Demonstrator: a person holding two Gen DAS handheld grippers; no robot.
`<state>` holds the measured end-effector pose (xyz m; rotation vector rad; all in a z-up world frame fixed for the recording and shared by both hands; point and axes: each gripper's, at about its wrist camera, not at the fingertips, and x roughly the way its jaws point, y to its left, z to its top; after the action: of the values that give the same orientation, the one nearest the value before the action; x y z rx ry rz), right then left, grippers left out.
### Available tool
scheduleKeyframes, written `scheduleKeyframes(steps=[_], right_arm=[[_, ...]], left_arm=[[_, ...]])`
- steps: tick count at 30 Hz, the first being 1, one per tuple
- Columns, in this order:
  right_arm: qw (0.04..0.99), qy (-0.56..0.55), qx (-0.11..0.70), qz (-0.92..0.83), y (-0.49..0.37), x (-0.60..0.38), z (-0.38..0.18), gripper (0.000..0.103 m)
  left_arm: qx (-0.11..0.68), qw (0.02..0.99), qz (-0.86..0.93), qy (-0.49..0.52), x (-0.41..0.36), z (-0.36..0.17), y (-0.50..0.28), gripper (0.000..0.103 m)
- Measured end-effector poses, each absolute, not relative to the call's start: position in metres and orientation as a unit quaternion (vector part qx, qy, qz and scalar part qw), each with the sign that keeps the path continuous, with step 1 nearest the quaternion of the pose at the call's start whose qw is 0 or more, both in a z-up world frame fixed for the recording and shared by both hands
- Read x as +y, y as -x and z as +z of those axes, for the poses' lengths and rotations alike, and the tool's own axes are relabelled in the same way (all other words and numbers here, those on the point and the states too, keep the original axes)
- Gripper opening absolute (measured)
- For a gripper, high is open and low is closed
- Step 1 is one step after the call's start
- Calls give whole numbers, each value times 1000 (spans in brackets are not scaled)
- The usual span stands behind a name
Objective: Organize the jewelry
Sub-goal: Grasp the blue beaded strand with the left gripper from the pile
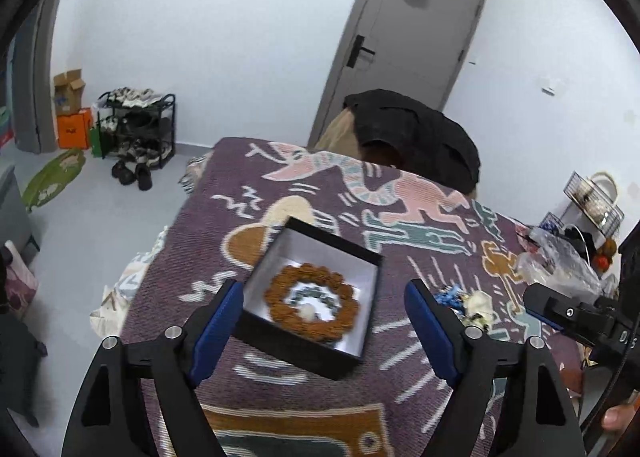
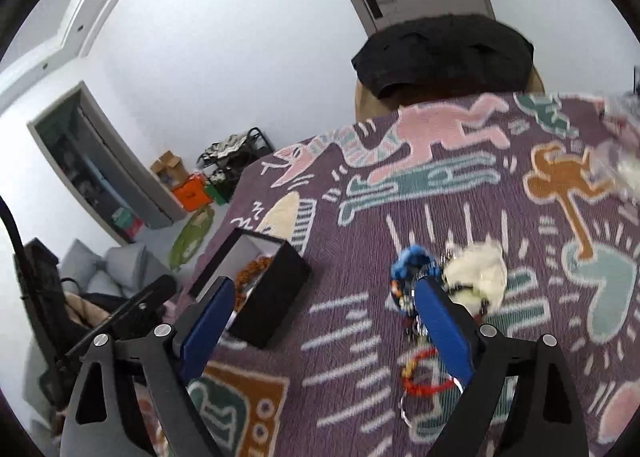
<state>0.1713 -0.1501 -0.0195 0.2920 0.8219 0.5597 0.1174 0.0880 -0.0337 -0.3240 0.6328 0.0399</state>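
The black box (image 1: 310,297) is taken as the landmark; it sits open on the patterned cloth (image 1: 400,397) that covers the table. Inside it a brown bead bracelet (image 1: 312,303) is laid in a ring around a smaller, darker bracelet, and a pale bead is seen at the near side of that inner ring.

The loose jewelry pile (image 2: 424,297) is found to the right of the box, apart from it, with bare cloth between. A blue beaded piece (image 2: 412,257) lies at the far end of the pile, a white cloth pouch (image 2: 480,273) to its right, and a red bracelet (image 2: 424,381) at the near end. The pile is thus strung out along a line running away from the person, roughly parallel to the box's right wall.

The left hand-held gripper (image 1: 324,325) is held wide open over the box, with nothing between its fingers. The right hand-held gripper (image 2: 324,321) is likewise open and empty; its right finger (image 2: 440,329) is seen over the pile, though contact cannot be judged. The right one is judged the nearer to the pile, so the coming pickup would be expected from it, followed by a carry leftward to the box.
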Motion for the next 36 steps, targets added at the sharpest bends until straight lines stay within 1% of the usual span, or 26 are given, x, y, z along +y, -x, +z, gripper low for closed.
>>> scheduleKeyframes(steps=[3, 6, 10, 23, 24, 26, 28, 29, 30, 34, 36], right_arm=[[871, -142, 391, 260, -165, -169, -25, 94], [871, -153, 392, 252, -159, -188, -31, 103], [871, -162, 397, 240, -156, -210, -37, 103], [880, -195, 395, 177, -168, -270, -59, 103], [881, -198, 393, 175, -169, -273, -60, 103], [885, -199, 388, 167, -169, -280, -61, 103], [886, -206, 384, 160, -171, -288, -62, 103], [886, -209, 384, 156, -172, -292, -63, 102], [886, -212, 383, 151, -174, -297, -64, 102], [890, -223, 375, 131, -182, -324, -65, 94], [890, -231, 376, 113, -188, -340, -68, 88]], left_arm=[[316, 938, 12, 141, 68, -34, -118, 85], [325, 937, 0, 130, 49, -35, -120, 90], [332, 936, -21, 119, 25, -35, -124, 97], [364, 924, -63, 101, -28, -45, -150, 97], [365, 923, -65, 102, -30, -45, -153, 96], [372, 920, -72, 102, -35, -48, -162, 92], [384, 915, -78, 99, -39, -52, -173, 82], [393, 911, -78, 95, -42, -55, -179, 80], [400, 908, -77, 93, -44, -58, -185, 75], [417, 901, -75, 88, -51, -71, -204, 72], [425, 898, -74, 87, -53, -78, -213, 68]])
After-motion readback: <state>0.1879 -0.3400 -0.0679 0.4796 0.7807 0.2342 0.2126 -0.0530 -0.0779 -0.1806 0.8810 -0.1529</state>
